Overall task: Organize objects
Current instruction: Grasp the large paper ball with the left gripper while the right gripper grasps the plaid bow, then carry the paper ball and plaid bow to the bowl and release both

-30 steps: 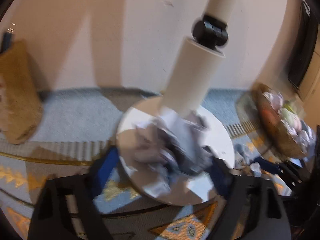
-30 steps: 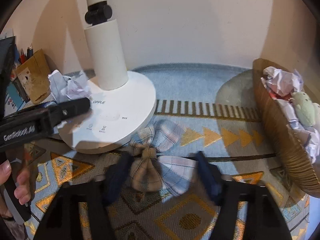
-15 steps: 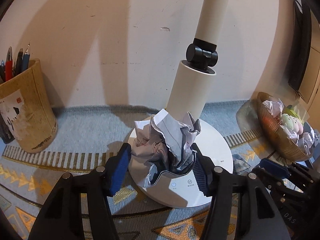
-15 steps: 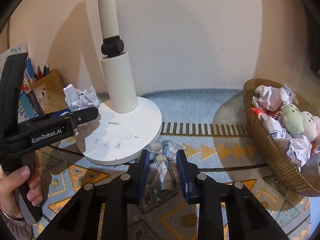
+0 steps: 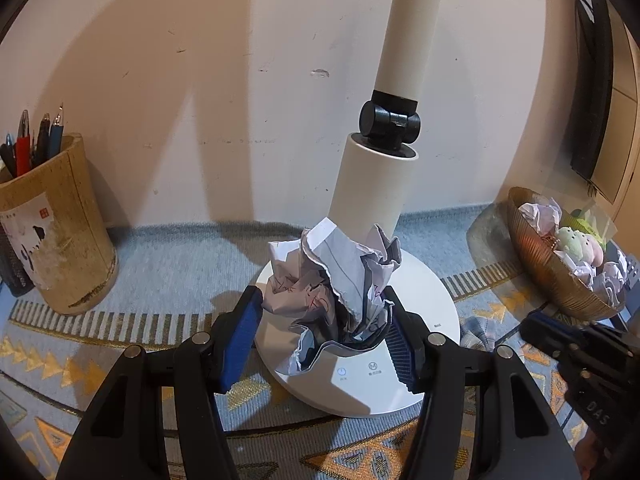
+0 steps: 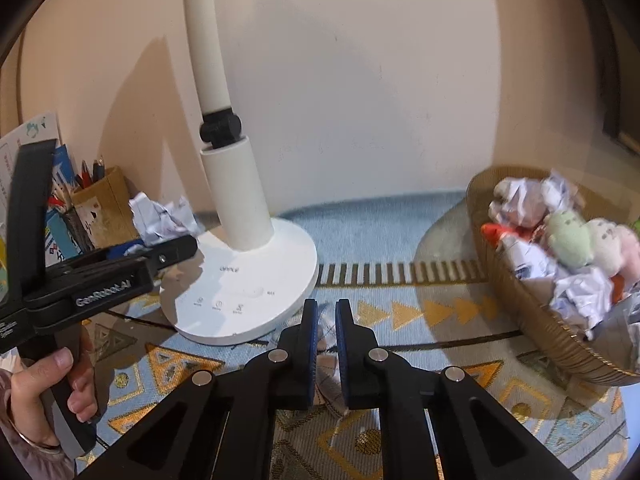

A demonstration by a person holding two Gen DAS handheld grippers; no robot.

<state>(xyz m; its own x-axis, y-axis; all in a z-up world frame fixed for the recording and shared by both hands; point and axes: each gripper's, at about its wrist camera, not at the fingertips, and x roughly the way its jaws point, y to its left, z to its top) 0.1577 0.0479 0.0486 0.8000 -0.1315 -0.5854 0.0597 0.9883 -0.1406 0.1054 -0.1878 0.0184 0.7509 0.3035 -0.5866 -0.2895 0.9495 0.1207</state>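
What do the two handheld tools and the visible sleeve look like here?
Both are black plastic. The left tool and right tool have ribbed blue pads and silver pivot bolts. In the right wrist view, white "GenRobot.AI" lettering runs along the left tool's side. A mauve sleeve with a thin bangle shows at the wrist.

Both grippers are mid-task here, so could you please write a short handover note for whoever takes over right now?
Left gripper: closed on a crumpled paper ball, held over the white lamp base.
Right gripper: nearly shut, pinching a checked cloth bow just above the patterned mat.
Basket on the right already holds paper balls and small plush toys.
Pen holder stands on the left by the wall.
Done: both items gripped.
Left: probably carry the paper and the bow to the basket and release.
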